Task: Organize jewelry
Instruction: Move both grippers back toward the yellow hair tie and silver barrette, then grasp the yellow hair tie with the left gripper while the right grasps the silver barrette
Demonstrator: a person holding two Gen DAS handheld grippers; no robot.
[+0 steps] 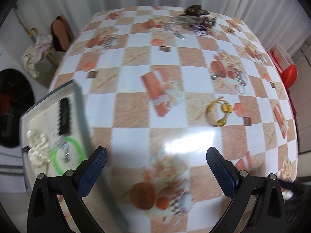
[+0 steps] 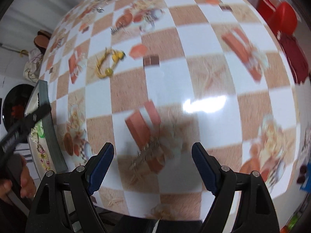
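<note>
My left gripper [image 1: 156, 155] hangs open and empty over the checkered tablecloth. To its left a grey tray [image 1: 77, 97] holds a black bracelet [image 1: 64, 116], a green bangle [image 1: 67, 156] and a white beaded piece [image 1: 38, 149]. A yellow bracelet [image 1: 218, 112] lies loose on the cloth to the right. My right gripper [image 2: 152, 149] is open, pointing down. A blurred silver chain [image 2: 145, 153] lies on the cloth between its fingers, and the pads are clear of it. The yellow bracelet [image 2: 107, 63] lies farther off, and the tray [image 2: 46, 128] sits at the left edge.
A tangled pile of jewelry [image 1: 194, 17] lies at the table's far end, and a small silver piece [image 2: 117, 29] sits near a printed cup. A red container [image 1: 285, 66] stands beyond the right edge. A hand [image 2: 19, 180] holds the left gripper by the tray.
</note>
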